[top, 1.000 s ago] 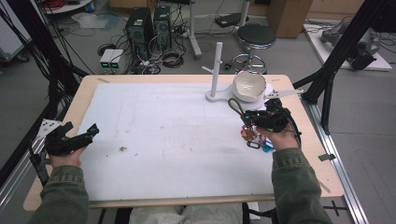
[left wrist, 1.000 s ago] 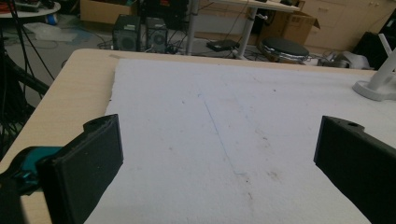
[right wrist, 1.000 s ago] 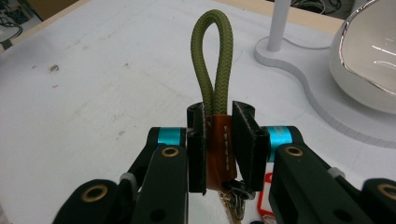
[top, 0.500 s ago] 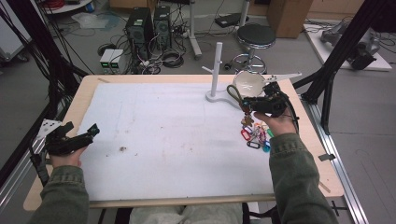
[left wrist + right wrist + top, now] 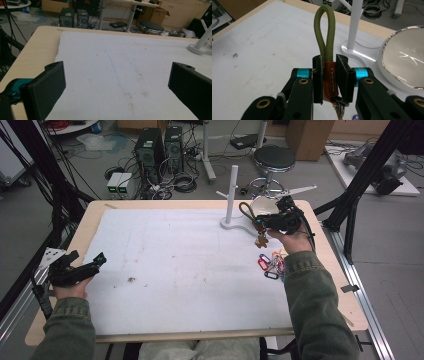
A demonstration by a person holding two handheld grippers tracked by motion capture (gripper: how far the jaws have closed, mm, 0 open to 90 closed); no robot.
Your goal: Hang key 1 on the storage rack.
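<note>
Beside white stand (image 5: 231, 195) — keyring (image 5: 327, 50) in right gripper (image 5: 329, 72)

The wooden table (image 5: 90, 227) is carrying a white mat (image 5: 185, 270) — on it are sitting a white stand (image 5: 231, 222), a white bowl (image 5: 262, 206) and coloured key tags (image 5: 270, 265).

- high view: fixed above the person's side, facing forward and down over the whole table (image 5: 200, 340).
- left gripper view: low, near the white mat (image 5: 120, 72), looking across it.
- right gripper view: close, angled down; shares the white stand (image 5: 355, 27) with both others.
</note>
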